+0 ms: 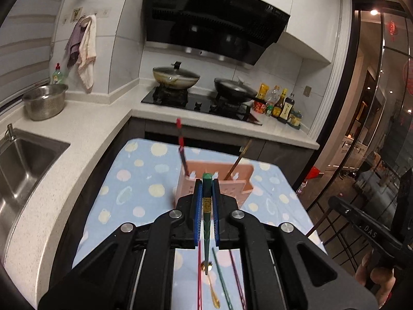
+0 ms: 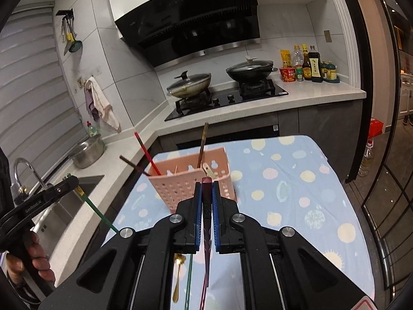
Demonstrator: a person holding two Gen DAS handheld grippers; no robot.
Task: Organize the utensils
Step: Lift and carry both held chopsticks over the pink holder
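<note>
Between the blue pads of the left gripper (image 1: 207,180) a green chopstick (image 1: 206,206) is clamped, jaws nearly closed on it, thick end pointing far toward the pink holder (image 1: 240,178). The right gripper (image 2: 207,182) pinches a dark red chopstick (image 2: 206,206) the same way, just near of the holder's perforated wall. Several utensils already stand in the holder. A gold spoon (image 1: 213,292) and loose chopsticks (image 1: 223,279) lie on the dotted cloth (image 1: 144,170) below.

Procedure, as judged: tip each stick toward vertical, centre it over an open compartment, lower until the end is past the rim, then release. Insert one hand at a time to avoid collision; avoid pushing the light holder.
</note>
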